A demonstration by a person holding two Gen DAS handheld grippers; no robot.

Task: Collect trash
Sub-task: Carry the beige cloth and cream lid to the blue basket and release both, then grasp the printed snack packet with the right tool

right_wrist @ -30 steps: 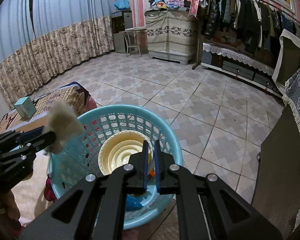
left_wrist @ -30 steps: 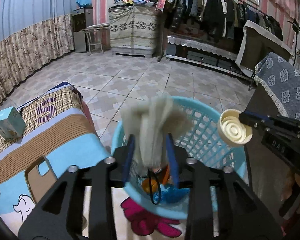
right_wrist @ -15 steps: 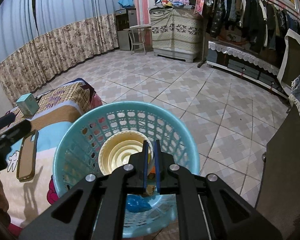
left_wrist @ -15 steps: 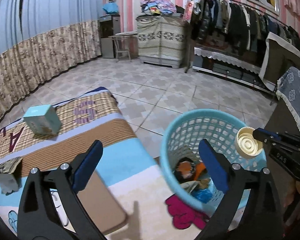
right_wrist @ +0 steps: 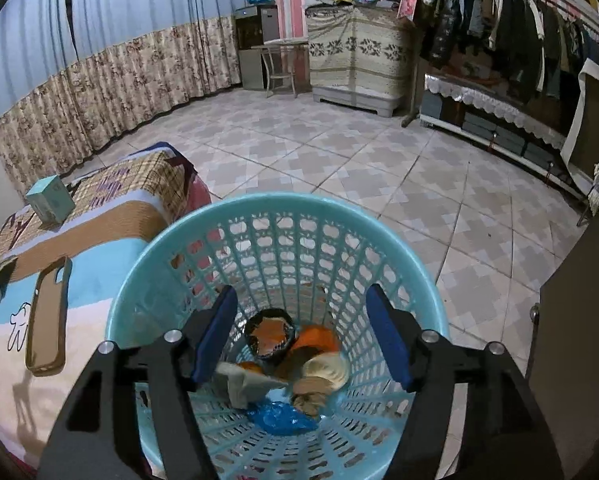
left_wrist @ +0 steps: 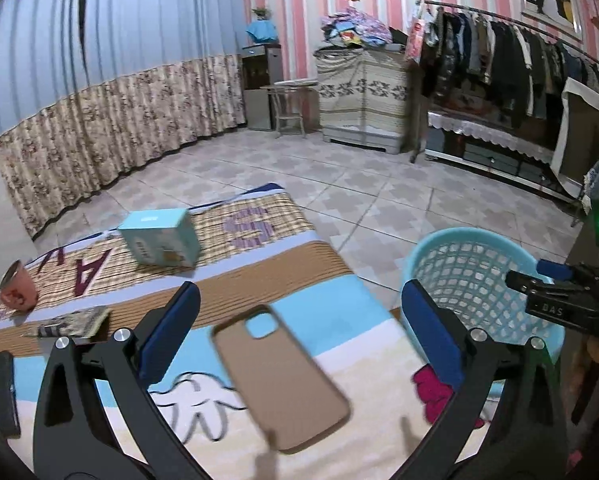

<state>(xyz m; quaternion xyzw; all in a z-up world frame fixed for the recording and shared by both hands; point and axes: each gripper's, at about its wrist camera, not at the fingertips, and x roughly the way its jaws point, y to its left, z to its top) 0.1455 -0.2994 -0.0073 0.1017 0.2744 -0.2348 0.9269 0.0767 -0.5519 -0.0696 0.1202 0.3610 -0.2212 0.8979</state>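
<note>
A light blue plastic basket (right_wrist: 171,268) stands on the floor beside the bed and also shows in the left wrist view (left_wrist: 467,240). It holds trash: a cream lid (right_wrist: 325,374), a crumpled tissue (right_wrist: 239,386), orange pieces (right_wrist: 315,340), a dark cup (right_wrist: 269,338) and a blue wrapper (right_wrist: 281,420). My right gripper (right_wrist: 299,336) is open and empty above the basket's mouth. My left gripper (left_wrist: 299,334) is open and empty over the bed, above a brown phone case (left_wrist: 279,380).
On the bed sheet (left_wrist: 307,276) lie a teal box (left_wrist: 161,236), a pink cup (left_wrist: 17,288), a folded patterned wrapper (left_wrist: 73,322) and a dark object at the left edge (left_wrist: 3,392). A dark cabinet (right_wrist: 579,340) stands right of the basket. Tiled floor lies beyond.
My left gripper dropped the tissue into the basket, opened, and swung left over the bed. My right gripper opened and the cream lid fell into the basket.
</note>
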